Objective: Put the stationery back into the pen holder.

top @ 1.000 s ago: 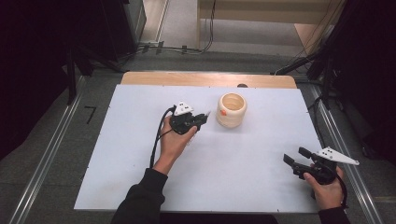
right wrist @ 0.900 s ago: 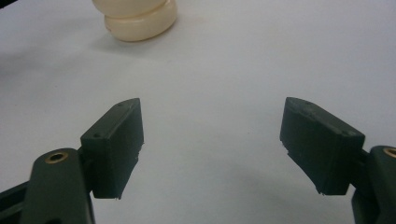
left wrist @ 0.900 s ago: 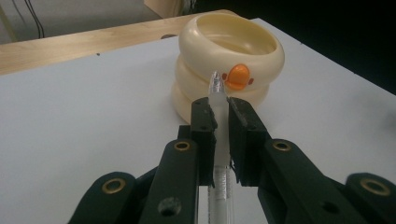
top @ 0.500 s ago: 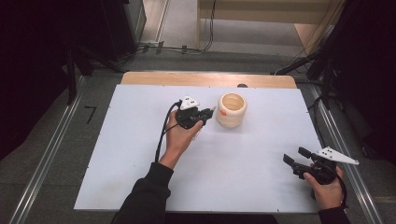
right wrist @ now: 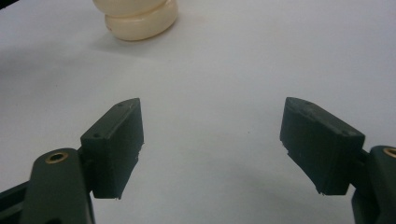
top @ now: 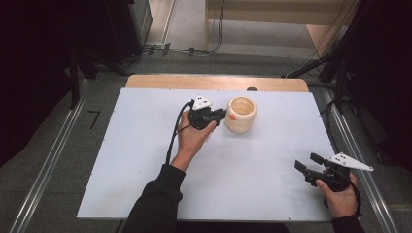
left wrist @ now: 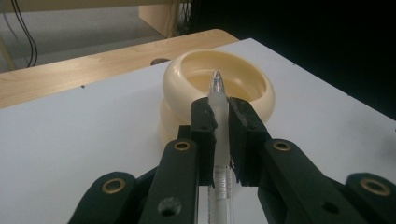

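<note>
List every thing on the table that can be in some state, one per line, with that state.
Left tongs: shut on the pen, held beside the cup.
Pen: clamped between the jaws, tip pointing toward the cup's opening, not yet in it.
Cup: upright on the white table, mouth open; no contents visible.
Right tongs: open, holding nothing, at the near right of the table.

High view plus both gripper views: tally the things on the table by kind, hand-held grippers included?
Cream pen holder cup: 1
Clear pen, clamped in the left hand-held gripper: 1
Hand-held grippers, left and right: 2
Total: 4
</note>
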Motion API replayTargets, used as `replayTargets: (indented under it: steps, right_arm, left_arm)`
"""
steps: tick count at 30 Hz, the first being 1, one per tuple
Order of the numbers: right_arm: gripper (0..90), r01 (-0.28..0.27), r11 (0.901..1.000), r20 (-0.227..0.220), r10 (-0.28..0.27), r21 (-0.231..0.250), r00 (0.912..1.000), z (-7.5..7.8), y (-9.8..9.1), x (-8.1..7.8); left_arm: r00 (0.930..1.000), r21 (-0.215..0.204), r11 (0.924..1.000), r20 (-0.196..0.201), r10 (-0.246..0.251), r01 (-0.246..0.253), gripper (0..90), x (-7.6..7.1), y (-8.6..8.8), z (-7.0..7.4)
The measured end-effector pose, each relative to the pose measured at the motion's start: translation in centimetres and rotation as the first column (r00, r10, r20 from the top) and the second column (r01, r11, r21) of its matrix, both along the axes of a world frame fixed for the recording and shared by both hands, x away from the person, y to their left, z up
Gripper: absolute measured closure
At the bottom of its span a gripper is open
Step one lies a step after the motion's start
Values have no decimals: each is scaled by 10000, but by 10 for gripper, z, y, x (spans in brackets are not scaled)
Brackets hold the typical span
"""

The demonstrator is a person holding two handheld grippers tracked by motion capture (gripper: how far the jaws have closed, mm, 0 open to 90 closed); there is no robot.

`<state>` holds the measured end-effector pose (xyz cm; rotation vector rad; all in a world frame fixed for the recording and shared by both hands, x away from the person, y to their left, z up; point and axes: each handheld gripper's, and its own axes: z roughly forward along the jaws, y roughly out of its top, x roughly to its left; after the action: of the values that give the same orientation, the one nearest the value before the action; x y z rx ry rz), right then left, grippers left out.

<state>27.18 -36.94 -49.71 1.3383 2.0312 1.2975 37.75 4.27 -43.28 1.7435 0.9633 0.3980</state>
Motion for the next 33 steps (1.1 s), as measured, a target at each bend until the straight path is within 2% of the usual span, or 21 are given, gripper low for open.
replayTargets:
  steps: [16, 23, 33]
  right_arm:
    - [201, -76, 10000, 5, 76, 12, 10000, 0, -1, 0]
    - [201, -80, 10000, -27, 80, 35, 10000, -1, -1, 1]
    - [201, -108, 9999, -12, 108, 36, 9999, 0, -1, 0]
  left_arm:
    - [10000, -290, 9995, -41, 89, -90, 818, 13, -8, 1]
    - [9999, -427, 9990, 42, 101, -99, 818, 17, -10, 8]
    - [9999, -302, 9995, 170, 32, -27, 818, 25, -20, 18]
